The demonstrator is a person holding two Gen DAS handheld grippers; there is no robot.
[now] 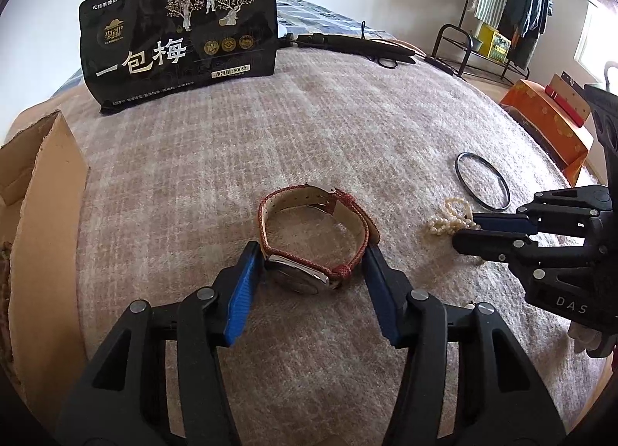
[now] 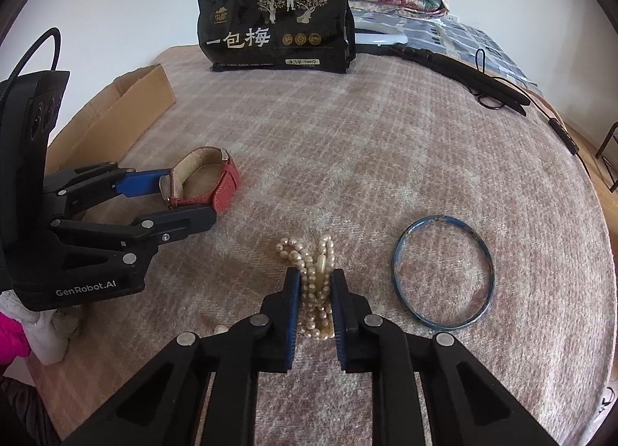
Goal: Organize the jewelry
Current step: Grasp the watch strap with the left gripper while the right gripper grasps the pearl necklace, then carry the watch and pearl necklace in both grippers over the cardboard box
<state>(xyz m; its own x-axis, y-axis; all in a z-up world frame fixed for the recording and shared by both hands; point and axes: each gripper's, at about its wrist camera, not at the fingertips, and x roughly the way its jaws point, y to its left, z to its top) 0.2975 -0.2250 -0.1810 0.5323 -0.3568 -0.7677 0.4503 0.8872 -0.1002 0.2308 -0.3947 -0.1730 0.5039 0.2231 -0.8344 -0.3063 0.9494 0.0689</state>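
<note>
Left wrist view: the watch [image 1: 314,231] is bracketed on the bed [image 1: 309,129] by the left gripper [image 1: 311,253]; pads are touching the case sides, so it is taken as clenched on the watch. Slip is likely if the strap is squeezed instead of the case. The box [image 1: 42,214] is close on the left; its flap could be clipped.

Right wrist view: the pearls [image 2: 314,284] are pinched by the right gripper [image 2: 314,282]. Loose loops could be dragged or snagged. The bangle [image 2: 442,274] lies just right; open blanket ahead.
</note>
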